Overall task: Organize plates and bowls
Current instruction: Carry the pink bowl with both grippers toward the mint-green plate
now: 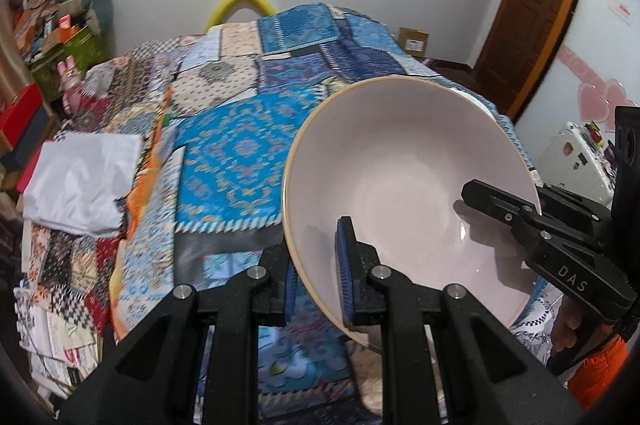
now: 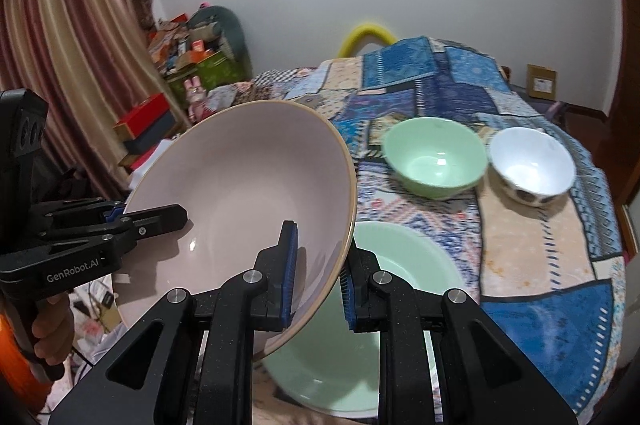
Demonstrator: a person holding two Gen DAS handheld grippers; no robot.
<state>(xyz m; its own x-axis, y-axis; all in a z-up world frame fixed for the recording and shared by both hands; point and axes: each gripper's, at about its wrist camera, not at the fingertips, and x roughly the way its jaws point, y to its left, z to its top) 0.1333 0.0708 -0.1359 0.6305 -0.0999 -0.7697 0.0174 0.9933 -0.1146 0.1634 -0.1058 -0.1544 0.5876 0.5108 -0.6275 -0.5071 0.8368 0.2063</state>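
A large pale pink bowl [image 1: 408, 185] [image 2: 240, 193] hangs tilted above the patchwork-covered table [image 1: 240, 153] [image 2: 540, 265], carried by both grippers. My left gripper [image 1: 320, 281] [image 2: 122, 215] is shut on its rim on one side. My right gripper [image 2: 319, 285] [image 1: 536, 203] is shut on the opposite rim, one blue pad inside the bowl and one outside. Beneath the pink bowl in the right wrist view lies a wide pale green dish [image 2: 404, 265]. Further back stand a small green bowl [image 2: 434, 157] and a white patterned bowl [image 2: 530, 165].
A white folded cloth [image 1: 80, 181] lies at the table's left edge. Boxes and clutter [image 1: 60, 37] pile up by the curtain [image 2: 60, 45] at the left. A yellow chair arch [image 1: 240, 5] stands behind the table, with a cardboard box [image 2: 540, 81] and a wooden door [image 1: 536, 5] to the right.
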